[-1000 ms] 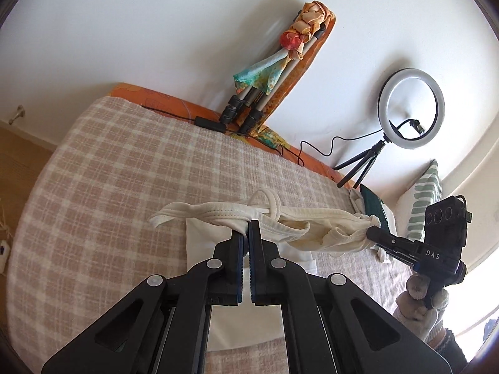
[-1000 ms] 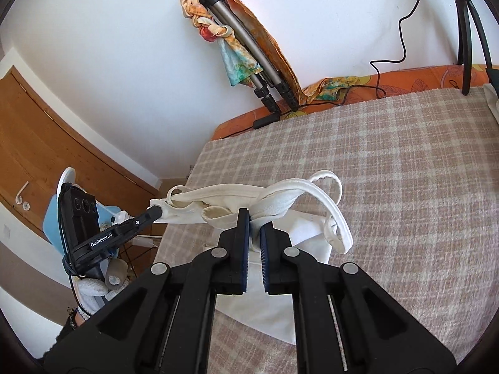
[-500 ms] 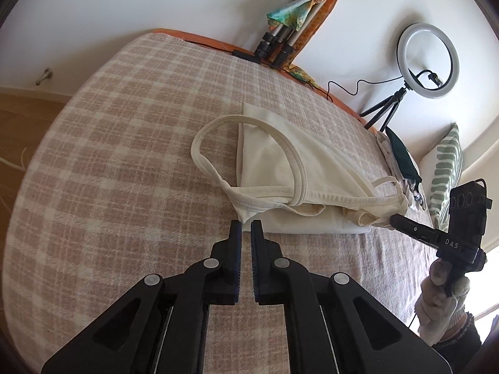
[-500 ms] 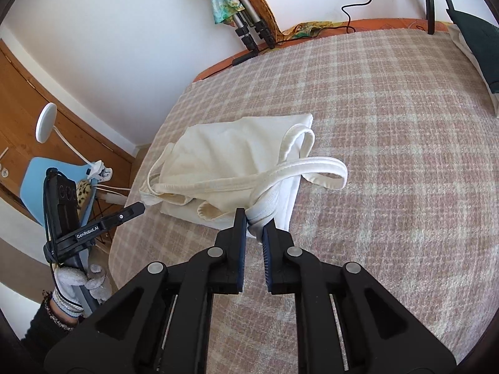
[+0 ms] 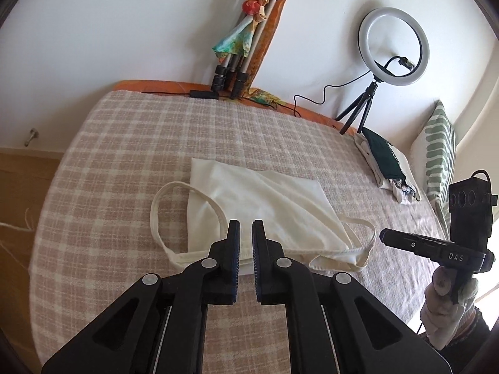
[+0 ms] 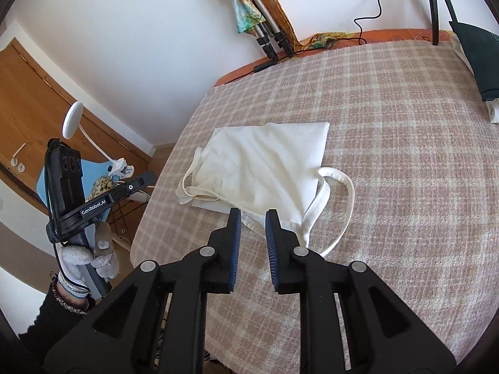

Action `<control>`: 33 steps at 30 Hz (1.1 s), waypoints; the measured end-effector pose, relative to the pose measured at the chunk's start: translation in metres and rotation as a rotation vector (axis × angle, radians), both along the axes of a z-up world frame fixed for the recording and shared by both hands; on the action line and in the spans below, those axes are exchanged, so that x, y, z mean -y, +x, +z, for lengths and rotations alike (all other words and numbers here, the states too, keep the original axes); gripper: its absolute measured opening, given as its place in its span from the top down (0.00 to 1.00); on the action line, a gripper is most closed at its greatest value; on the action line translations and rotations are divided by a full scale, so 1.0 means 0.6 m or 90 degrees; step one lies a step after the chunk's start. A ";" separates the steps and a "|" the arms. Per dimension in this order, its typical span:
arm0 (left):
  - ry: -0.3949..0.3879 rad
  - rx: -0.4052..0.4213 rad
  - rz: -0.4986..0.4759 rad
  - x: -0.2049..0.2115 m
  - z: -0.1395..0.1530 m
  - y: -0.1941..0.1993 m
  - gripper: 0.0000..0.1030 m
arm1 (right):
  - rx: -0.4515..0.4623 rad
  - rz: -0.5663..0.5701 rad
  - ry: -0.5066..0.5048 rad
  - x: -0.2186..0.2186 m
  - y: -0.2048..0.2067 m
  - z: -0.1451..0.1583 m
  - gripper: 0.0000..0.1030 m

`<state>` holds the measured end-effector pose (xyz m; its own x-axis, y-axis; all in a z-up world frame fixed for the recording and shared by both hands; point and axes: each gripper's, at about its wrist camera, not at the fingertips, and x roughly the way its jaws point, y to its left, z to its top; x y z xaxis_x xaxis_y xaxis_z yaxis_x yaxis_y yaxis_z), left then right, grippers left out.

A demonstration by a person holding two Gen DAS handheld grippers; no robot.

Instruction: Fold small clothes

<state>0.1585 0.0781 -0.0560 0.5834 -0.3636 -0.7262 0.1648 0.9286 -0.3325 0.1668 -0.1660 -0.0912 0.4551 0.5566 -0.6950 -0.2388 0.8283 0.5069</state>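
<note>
Cream camisole (image 5: pixel 255 205) lies folded on the checked bedspread (image 5: pixel 124 155), its body a rough rectangle with thin straps looping out at 9 o'clock and at 3 o'clock in the left wrist view. The near hem edge sits just beyond the left gripper (image 5: pixel 245 233), whose jaws stand slightly apart and hold nothing. In the right wrist view the same top (image 6: pixel 265 168) lies ahead of the right gripper (image 6: pixel 252 218), jaws parted wider and holding nothing, with one strap curling out at 3 o'clock of the garment. At 3 o'clock of the left view a small pile of folded clothes (image 5: pixel 386 165) rests by a striped pillow (image 5: pixel 436 152). A ring light (image 5: pixel 393 46) on a tripod stands at 1 o'clock, and a scarf-draped tripod (image 5: pixel 246 37) leans on the wall at 12 o'clock.
</note>
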 end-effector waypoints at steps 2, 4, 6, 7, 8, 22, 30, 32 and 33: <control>0.020 -0.002 -0.010 0.016 -0.008 0.022 0.94 | -0.010 -0.026 0.011 0.013 0.028 -0.010 0.66; 0.021 -0.025 -0.015 0.020 -0.027 0.039 0.94 | -0.031 -0.039 0.037 0.027 0.060 -0.026 0.66; 0.030 -0.047 -0.010 0.018 -0.049 0.047 0.94 | -0.053 -0.054 0.063 0.041 0.095 -0.044 0.66; 0.038 -0.056 -0.011 0.017 -0.060 0.047 0.94 | -0.062 -0.062 0.073 0.047 0.111 -0.053 0.66; 0.048 -0.066 -0.013 0.015 -0.071 0.044 0.94 | -0.072 -0.068 0.085 0.053 0.127 -0.061 0.66; 0.083 -0.038 0.032 -0.031 -0.074 -0.026 0.94 | -0.142 -0.065 0.108 0.017 0.237 -0.139 0.75; 0.095 -0.103 0.001 -0.014 -0.129 -0.001 0.94 | -0.096 -0.086 0.054 0.015 0.259 -0.119 0.95; 0.105 -0.100 -0.004 -0.009 -0.130 -0.008 0.94 | -0.100 -0.101 0.047 0.021 0.266 -0.125 0.95; 0.112 -0.099 -0.009 -0.007 -0.127 -0.012 0.94 | -0.096 -0.104 0.038 0.023 0.269 -0.126 0.95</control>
<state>0.1515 0.0820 -0.1324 0.4555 -0.2314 -0.8596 0.1376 0.9723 -0.1888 0.3281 -0.1801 -0.1666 0.4361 0.5258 -0.7303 -0.0220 0.8175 0.5755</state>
